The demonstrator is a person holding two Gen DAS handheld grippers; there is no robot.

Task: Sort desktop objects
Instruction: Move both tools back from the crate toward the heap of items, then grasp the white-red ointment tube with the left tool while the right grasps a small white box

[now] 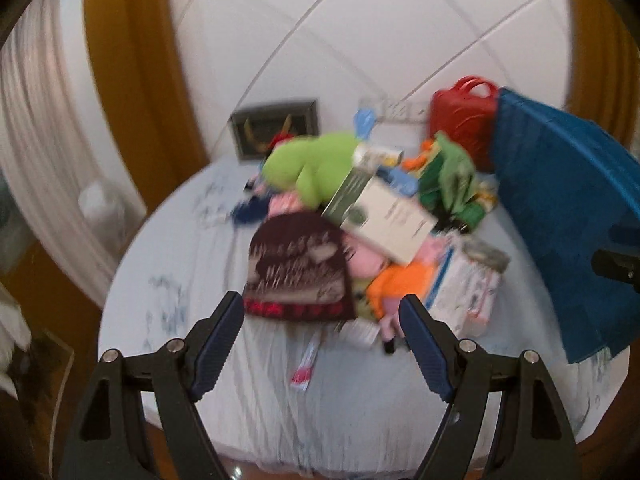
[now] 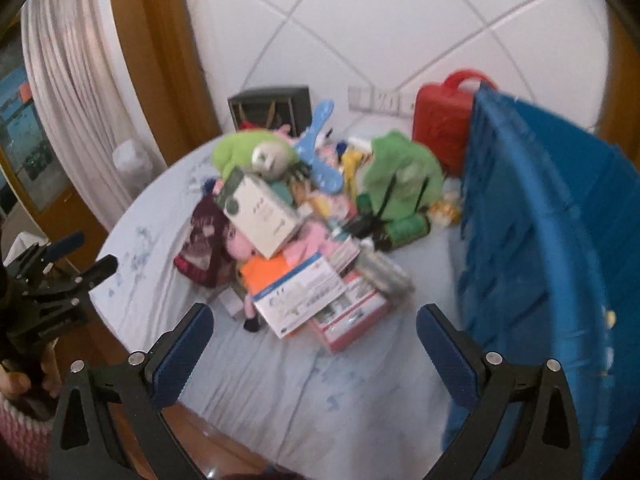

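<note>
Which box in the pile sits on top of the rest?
The white box with the dark green end, tilted on the plush toys. The blue-striped box and the pink box lie flat on the sheet, nearer the camera.

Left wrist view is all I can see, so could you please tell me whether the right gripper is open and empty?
Observer: Yes, the right gripper is open, with nothing between its fingers, pointing at the pile.
Operator: Thank you. What is the light blue piece at the back?
Observer: It is a hairbrush, lying on top of the pile with its handle toward the wall.
</note>
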